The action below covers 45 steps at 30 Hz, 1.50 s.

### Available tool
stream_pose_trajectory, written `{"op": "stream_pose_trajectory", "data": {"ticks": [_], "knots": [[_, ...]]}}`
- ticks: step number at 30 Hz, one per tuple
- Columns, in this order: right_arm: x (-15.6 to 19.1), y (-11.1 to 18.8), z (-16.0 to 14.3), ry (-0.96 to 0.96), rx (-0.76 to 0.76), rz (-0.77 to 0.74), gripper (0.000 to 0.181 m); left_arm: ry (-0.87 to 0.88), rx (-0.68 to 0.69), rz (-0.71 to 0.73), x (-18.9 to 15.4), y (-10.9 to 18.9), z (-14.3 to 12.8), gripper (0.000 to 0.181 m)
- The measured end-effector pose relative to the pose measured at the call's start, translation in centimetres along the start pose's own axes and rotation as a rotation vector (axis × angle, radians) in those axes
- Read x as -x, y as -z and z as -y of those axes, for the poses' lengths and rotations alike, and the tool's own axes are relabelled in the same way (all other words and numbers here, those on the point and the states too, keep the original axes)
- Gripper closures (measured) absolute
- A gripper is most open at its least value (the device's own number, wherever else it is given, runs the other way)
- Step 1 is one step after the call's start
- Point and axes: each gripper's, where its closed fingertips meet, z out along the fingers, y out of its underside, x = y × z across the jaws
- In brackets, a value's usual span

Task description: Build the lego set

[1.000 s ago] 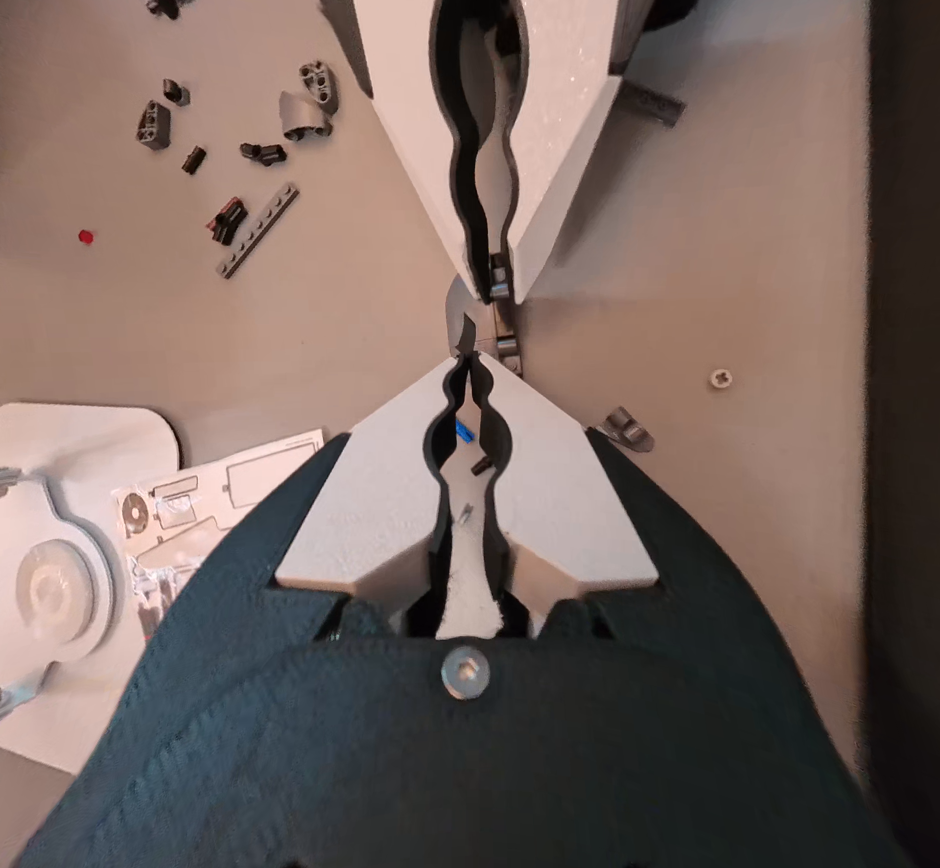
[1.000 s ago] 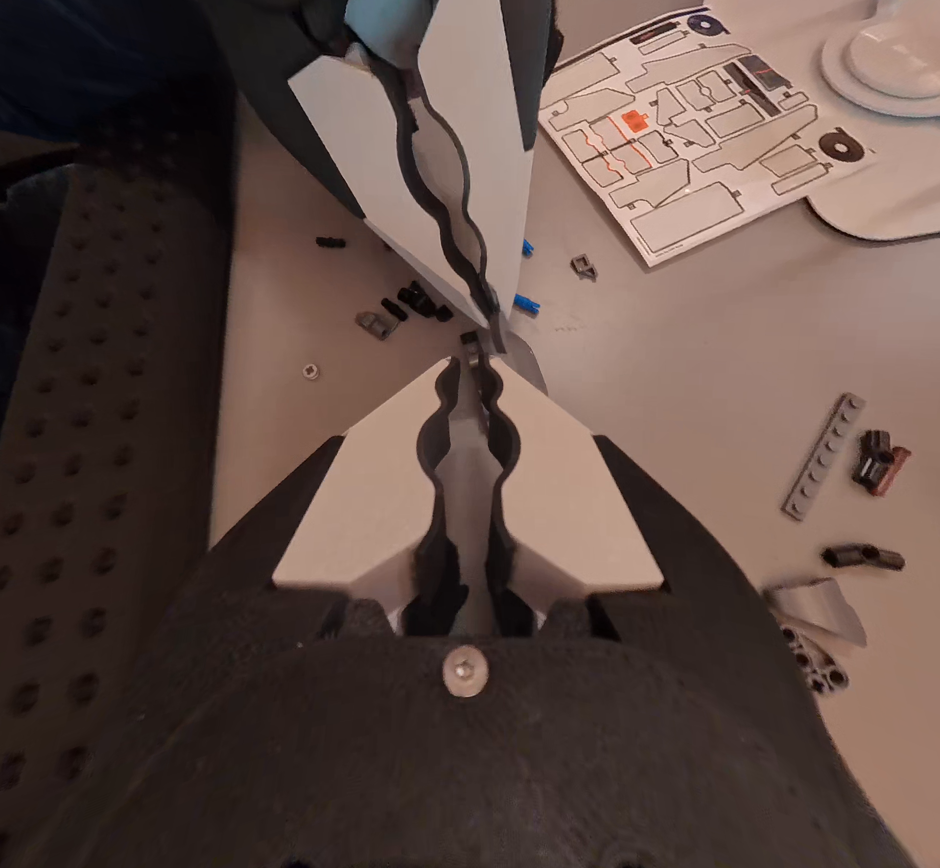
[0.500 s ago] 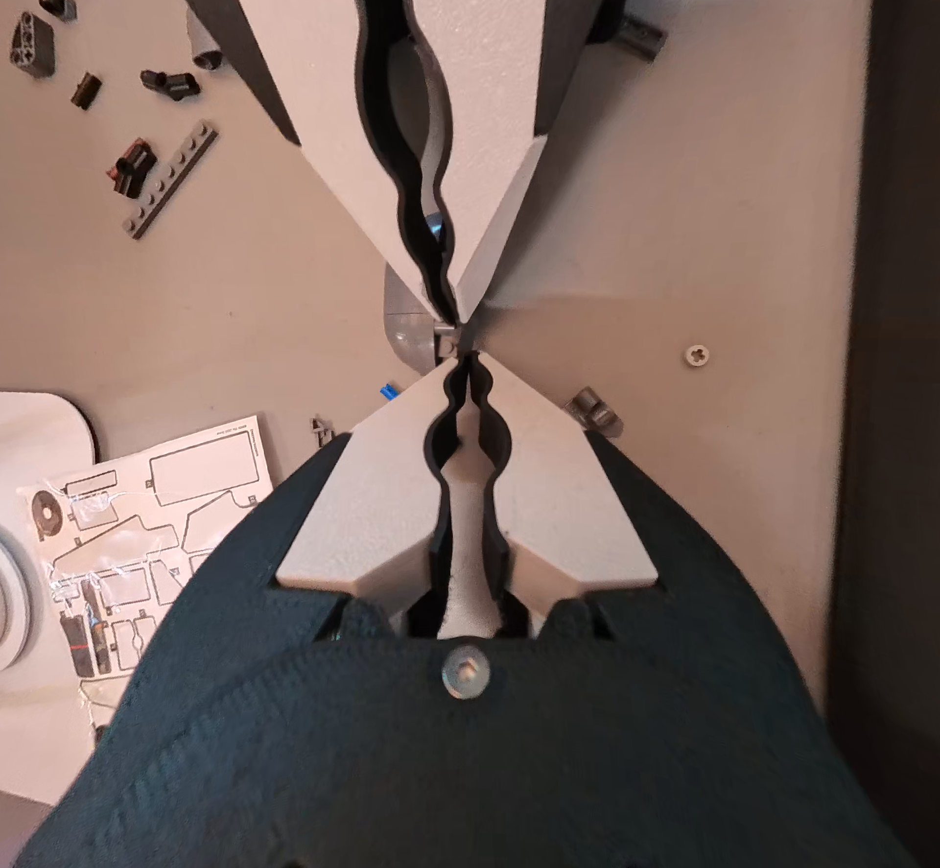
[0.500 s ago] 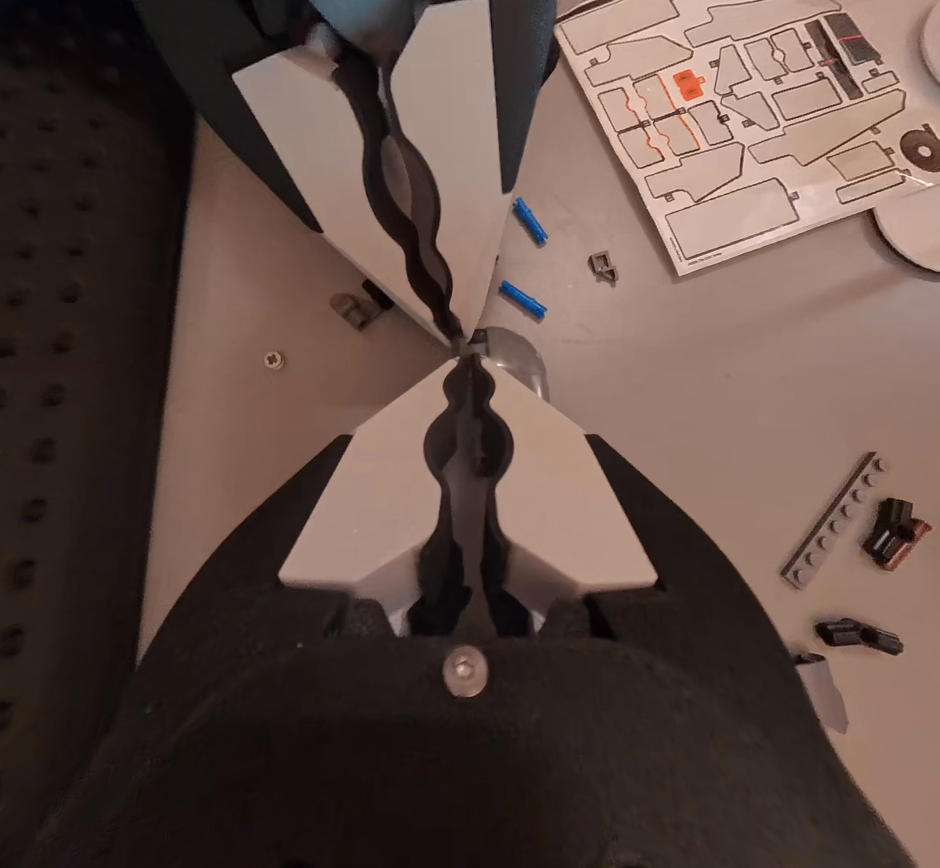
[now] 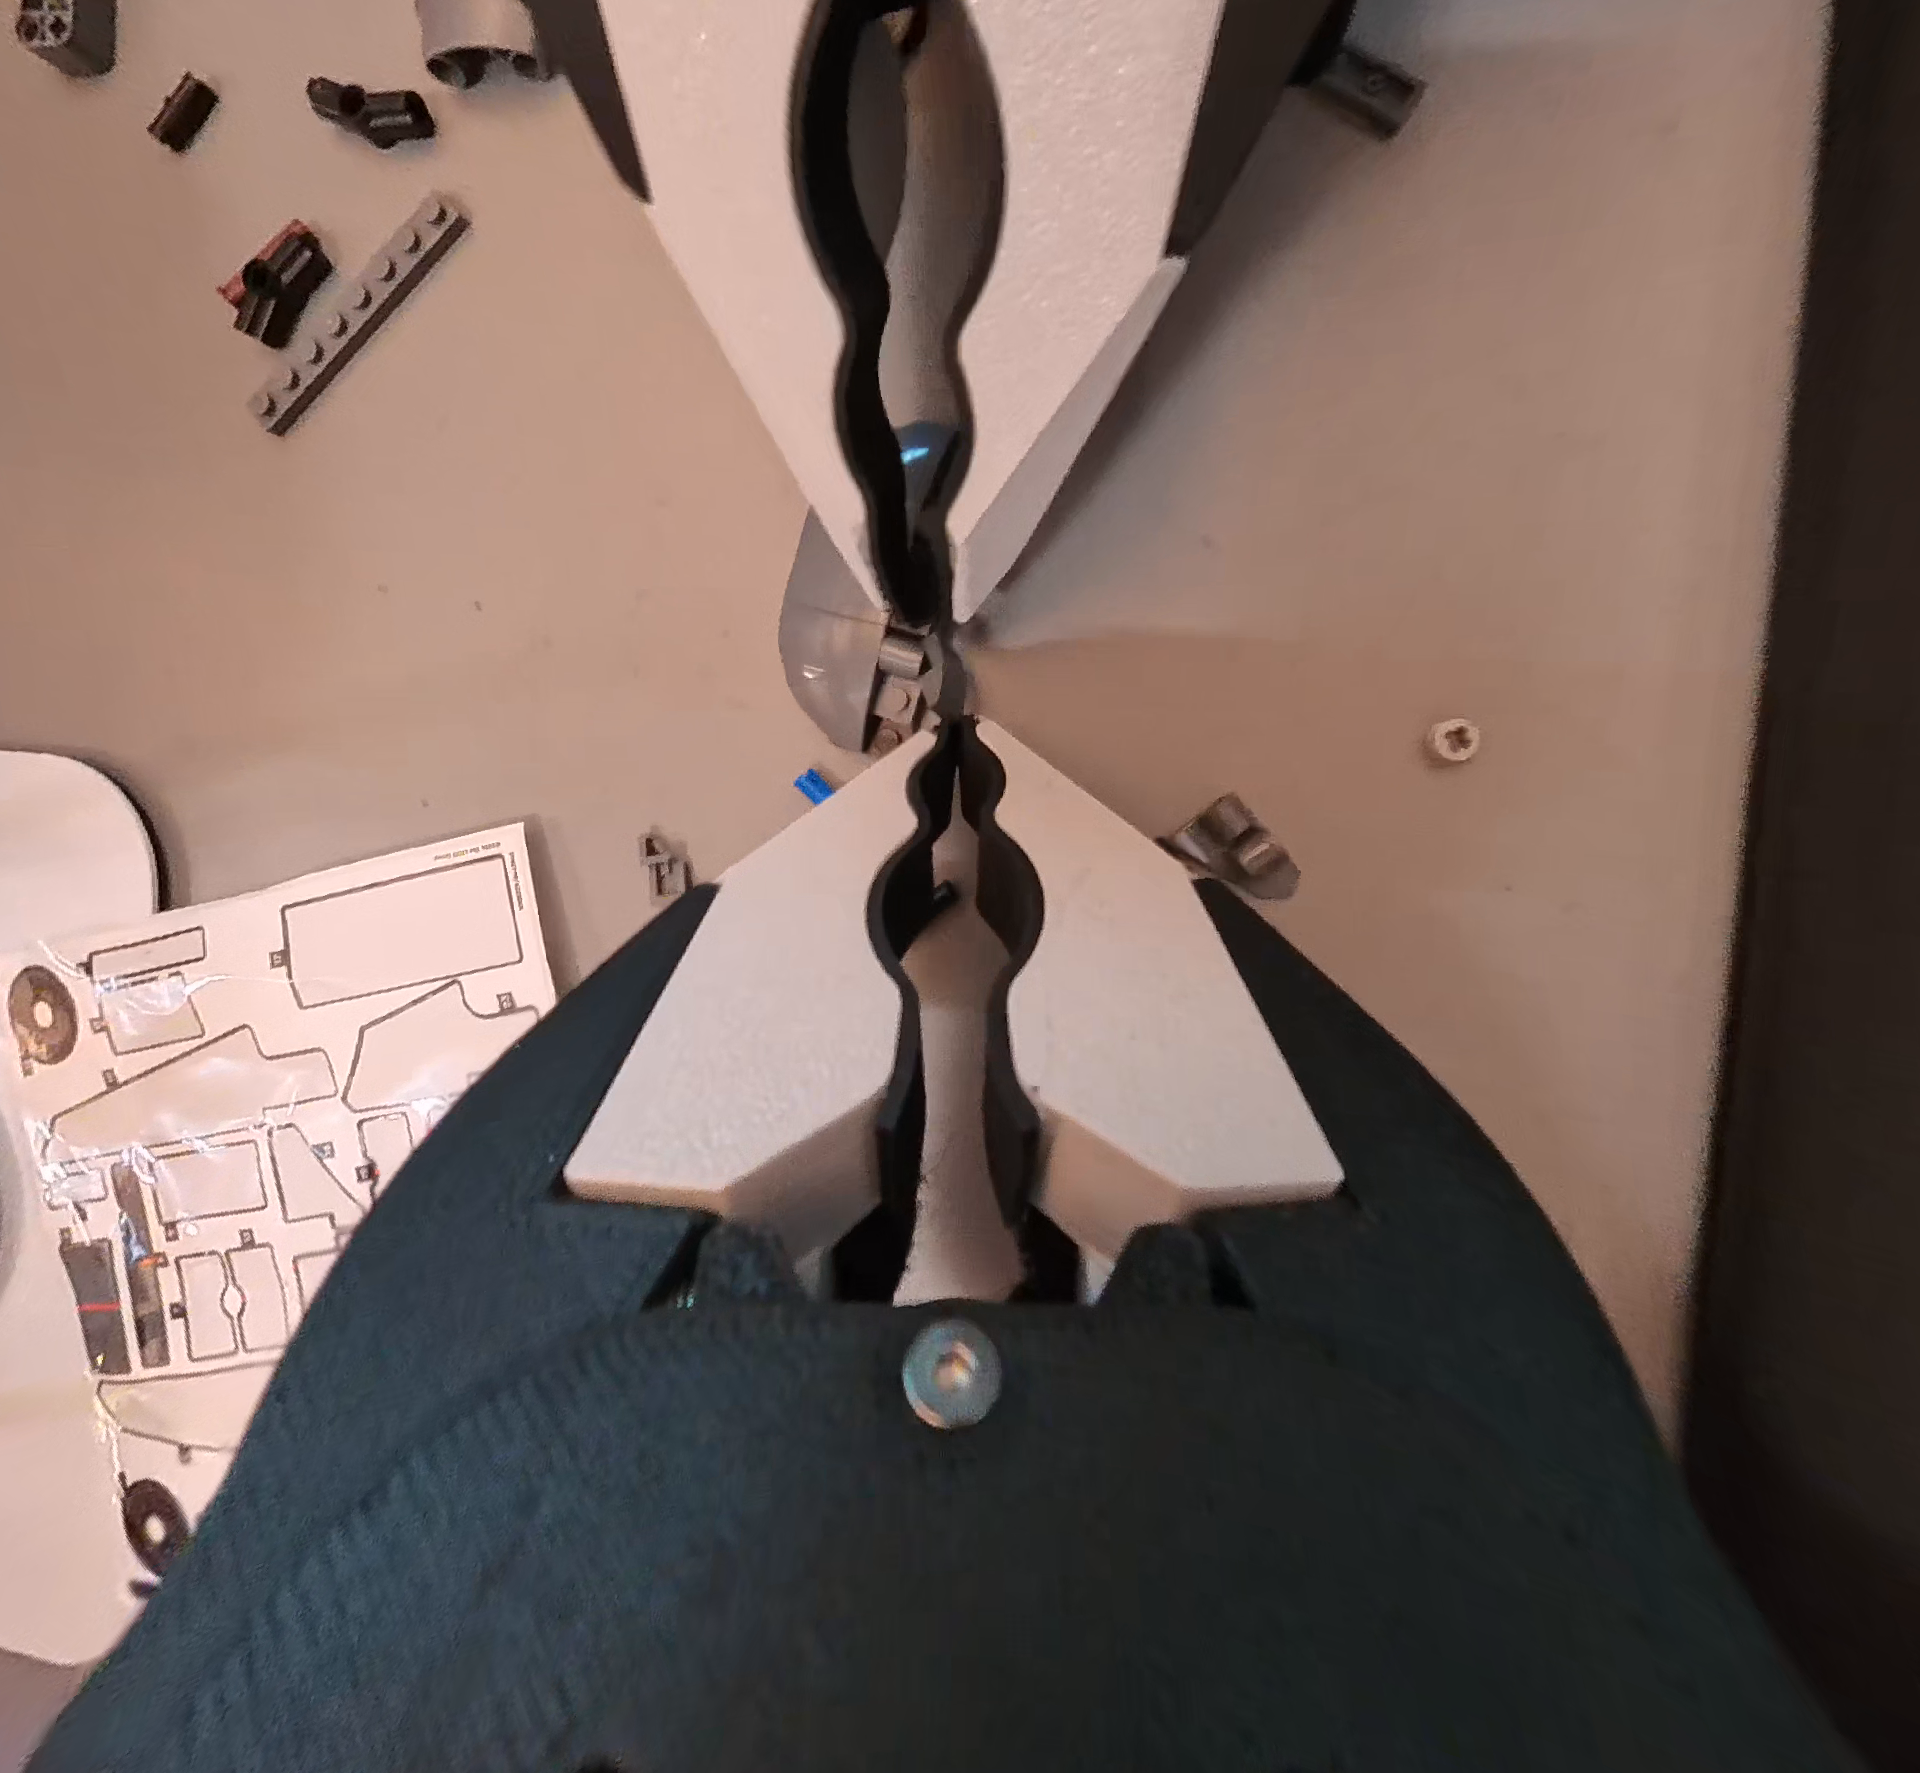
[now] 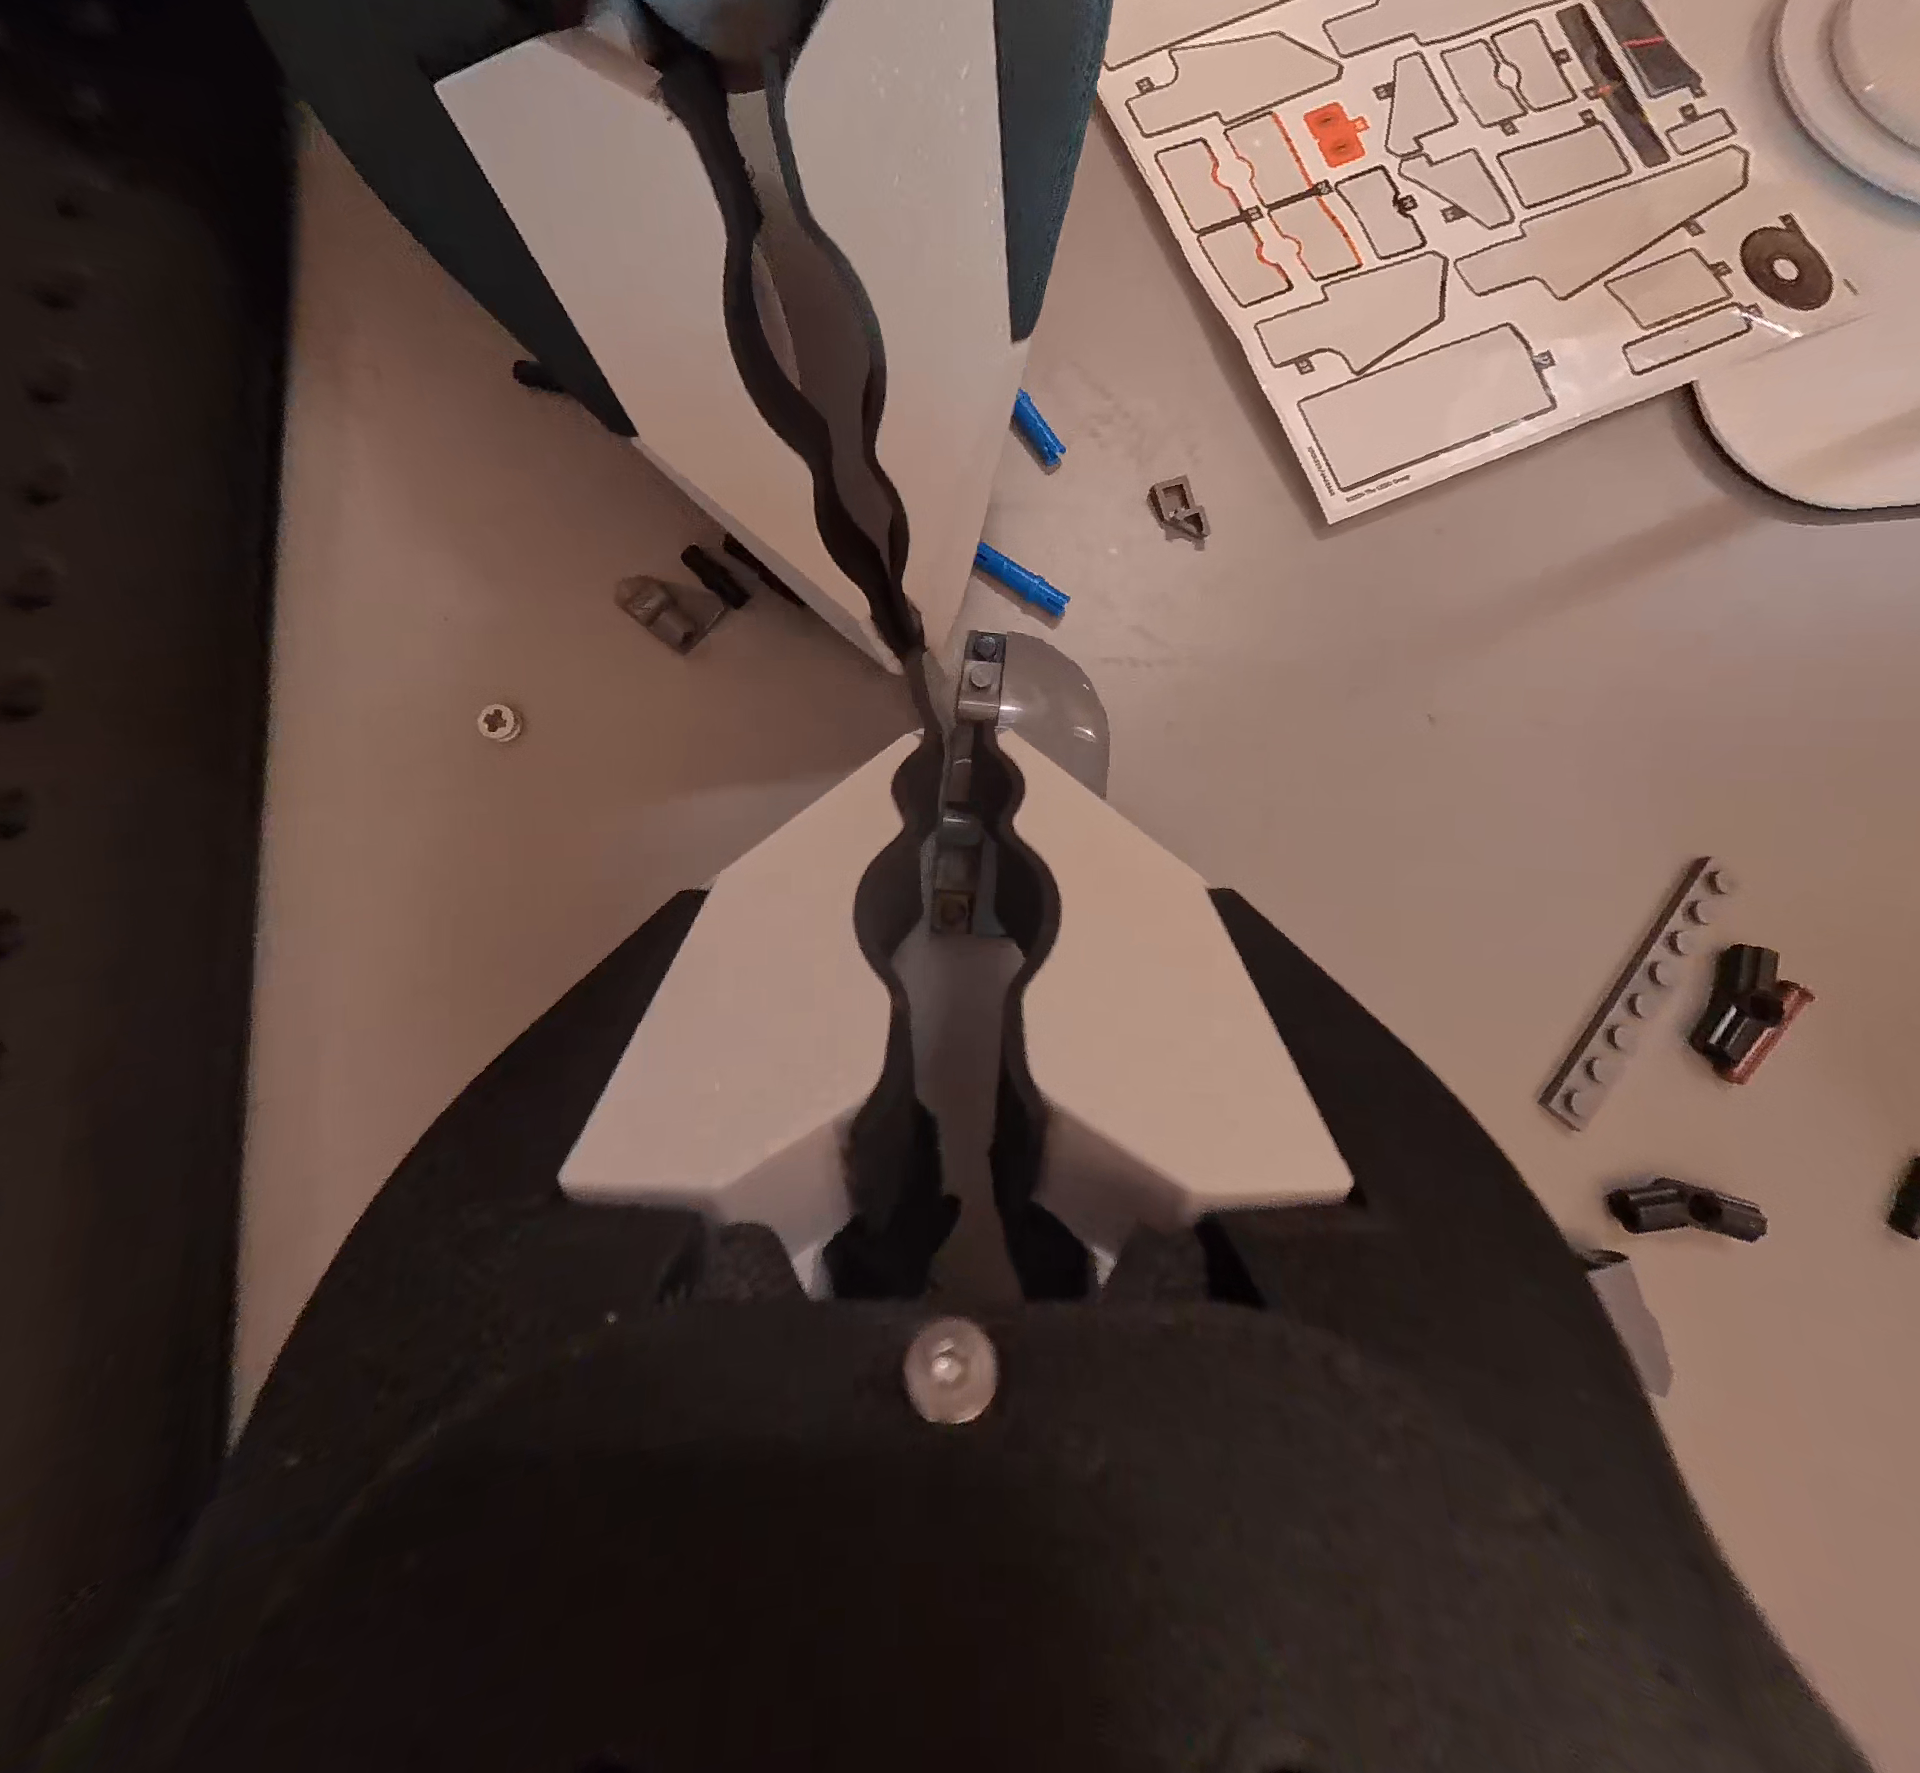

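Note:
A small grey lego assembly hangs above the table between my two gripper tips: a curved light grey piece (image 5: 821,658) (image 6: 1051,707) joined to a dark grey studded plate (image 5: 902,676) (image 6: 982,676). My left gripper (image 5: 951,736) is shut on the assembly's end; it enters the right wrist view (image 6: 914,658) from the top. My right gripper (image 6: 961,749) is shut on the plate, which runs back between its jaws (image 6: 956,850); it enters the left wrist view (image 5: 925,611) from the top. The two grippers meet tip to tip.
On the table lie a sticker sheet (image 5: 270,1048) (image 6: 1455,165), a long grey plate (image 5: 358,315) (image 6: 1631,991), a black and red piece (image 6: 1751,1011), blue pins (image 6: 1023,575), a grey clip (image 5: 1236,850) and a white stand base (image 6: 1860,61). A dark edge (image 5: 1870,788) borders the table. Only a small space, under 4 cm, lies between the two pairs of fingers. It is some 5 centimetres from my left tips to the grey clip (image 5: 1236,850). Look for it in the right wrist view (image 6: 666,597) too.
The two grippers have closed the small gap between their tips, and the curved piece and the plate now sit joined. Both views have shifted over the table.

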Motion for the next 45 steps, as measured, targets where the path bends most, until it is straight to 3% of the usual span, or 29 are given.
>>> {"op": "stream_pose_trajectory", "data": {"ticks": [19, 25, 40, 45], "knots": [[-2.6, -0.5, 3.1, 0.029, -0.015, -0.050, 0.177, 0.191, -0.093, -0.142, 1.7, 0.6, -0.5, 0.181], [-3.3, -1.8, 0.7, 0.020, 0.109, -0.076, 0.178, 0.213, -0.081, -0.204, 1.3, 0.2, -0.8, 0.181], [-3.0, -1.2, 0.3, 0.001, 0.107, -0.071, 0.180, 0.238, -0.163, -0.364, -0.4, 0.4, 0.9, 0.181], [-2.5, -1.2, 0.3, 0.006, 0.112, -0.054, 0.180, 0.249, -0.118, -0.367, -0.5, -0.4, 0.3, 0.181]]}}
